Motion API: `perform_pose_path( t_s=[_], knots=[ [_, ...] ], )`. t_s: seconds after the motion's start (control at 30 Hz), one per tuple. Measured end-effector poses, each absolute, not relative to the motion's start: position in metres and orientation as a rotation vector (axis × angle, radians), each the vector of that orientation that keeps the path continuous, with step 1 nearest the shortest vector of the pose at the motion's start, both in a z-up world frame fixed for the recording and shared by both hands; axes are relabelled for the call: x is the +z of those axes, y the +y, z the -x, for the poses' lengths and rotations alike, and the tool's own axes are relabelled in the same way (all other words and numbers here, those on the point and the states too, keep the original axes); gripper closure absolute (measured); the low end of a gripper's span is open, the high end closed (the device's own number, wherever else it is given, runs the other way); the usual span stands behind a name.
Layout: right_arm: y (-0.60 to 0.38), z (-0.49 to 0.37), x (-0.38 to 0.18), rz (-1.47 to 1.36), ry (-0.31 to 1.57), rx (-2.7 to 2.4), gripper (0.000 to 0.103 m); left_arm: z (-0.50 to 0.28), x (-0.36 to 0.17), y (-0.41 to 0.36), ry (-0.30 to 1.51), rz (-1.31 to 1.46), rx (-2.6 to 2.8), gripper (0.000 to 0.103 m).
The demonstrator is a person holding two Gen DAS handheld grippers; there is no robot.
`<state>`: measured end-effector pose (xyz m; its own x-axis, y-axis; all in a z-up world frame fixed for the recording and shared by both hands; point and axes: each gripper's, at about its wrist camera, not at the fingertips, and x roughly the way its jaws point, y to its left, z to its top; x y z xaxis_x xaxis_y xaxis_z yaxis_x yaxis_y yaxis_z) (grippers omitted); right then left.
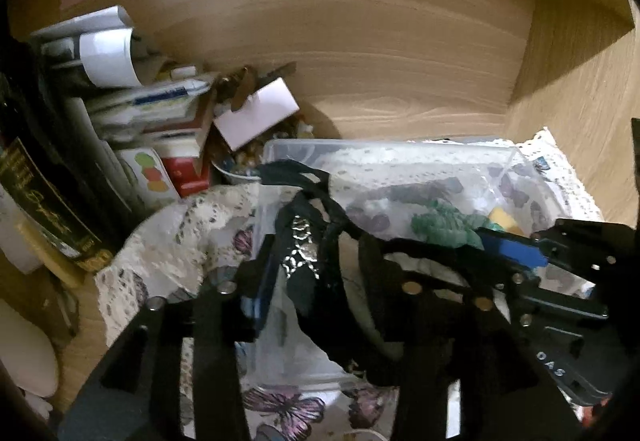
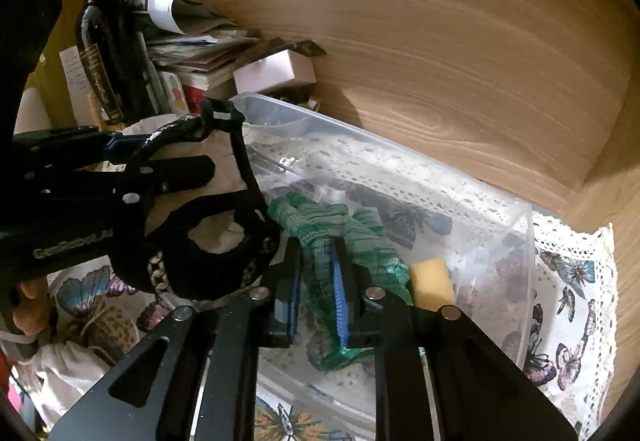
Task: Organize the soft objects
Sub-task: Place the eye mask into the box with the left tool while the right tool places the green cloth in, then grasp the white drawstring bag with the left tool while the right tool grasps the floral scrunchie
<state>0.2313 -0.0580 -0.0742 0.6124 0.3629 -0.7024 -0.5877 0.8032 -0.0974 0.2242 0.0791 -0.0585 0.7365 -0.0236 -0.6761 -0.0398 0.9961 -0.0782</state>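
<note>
The right gripper [image 2: 316,281] is clenched on a green mesh cloth [image 2: 340,237] over the clear plastic box [image 2: 516,241]; the left gripper [image 1: 316,273] stands released around a black strap [image 1: 304,241].

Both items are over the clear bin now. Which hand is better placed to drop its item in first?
Right, probably. The right gripper holds the green mesh well inside the bin. The left gripper has the black strap draped over the bin's near wall.
</note>
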Motion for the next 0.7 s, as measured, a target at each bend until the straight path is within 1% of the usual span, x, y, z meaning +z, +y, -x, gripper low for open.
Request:
perform_pose_path(
  t_s=[0.03,0.07,0.1,0.17,0.27,0.3,0.33,0.37,0.4,0.53,0.57,0.6,0.67,0.7],
  knots=[
    [-0.058,-0.23,-0.073,0.335,0.721,0.559,0.084,-0.222,-0.057,0.078,0.741,0.096,-0.002,0.053],
    [-0.058,-0.229,-0.07,0.332,0.716,0.559,0.079,-0.218,-0.054,0.077,0.732,0.092,-0.003,0.049],
    [-0.059,-0.227,-0.067,0.327,0.703,0.559,0.073,-0.215,-0.052,0.074,0.722,0.081,0.0,0.047],
    [-0.059,-0.224,-0.059,0.323,0.679,0.551,0.067,-0.206,-0.045,0.068,0.689,0.04,0.025,0.035],
    [-0.066,-0.213,-0.044,0.306,0.63,0.542,0.062,-0.193,-0.035,0.063,0.641,0.008,0.041,0.03],
    [-0.07,-0.209,-0.039,0.297,0.614,0.542,0.059,-0.188,-0.031,0.062,0.634,0.007,0.04,0.03],
    [-0.072,-0.206,-0.035,0.292,0.6,0.54,0.057,-0.183,-0.026,0.062,0.624,0.012,0.037,0.026],
    [-0.076,-0.201,-0.03,0.286,0.581,0.538,0.052,-0.178,-0.022,0.062,0.617,0.018,0.034,0.02],
    [-0.08,-0.195,-0.025,0.281,0.558,0.537,0.05,-0.173,-0.018,0.063,0.605,0.022,0.032,0.018],
    [-0.094,-0.172,-0.008,0.275,0.486,0.54,0.049,-0.15,-0.003,0.062,0.552,0.017,0.044,0.003],
    [-0.097,-0.168,-0.005,0.27,0.477,0.541,0.045,-0.143,0.001,0.061,0.538,0.012,0.047,0.001],
    [-0.101,-0.162,-0.003,0.246,0.456,0.544,0.036,-0.137,0.003,0.061,0.529,0.009,0.052,0.001],
    [-0.107,-0.15,0.0,0.235,0.426,0.546,0.031,-0.125,0.005,0.059,0.521,-0.003,0.057,0.0],
    [-0.111,-0.142,0.0,0.237,0.414,0.544,0.03,-0.121,0.004,0.059,0.522,-0.009,0.057,0.0]
  ],
)
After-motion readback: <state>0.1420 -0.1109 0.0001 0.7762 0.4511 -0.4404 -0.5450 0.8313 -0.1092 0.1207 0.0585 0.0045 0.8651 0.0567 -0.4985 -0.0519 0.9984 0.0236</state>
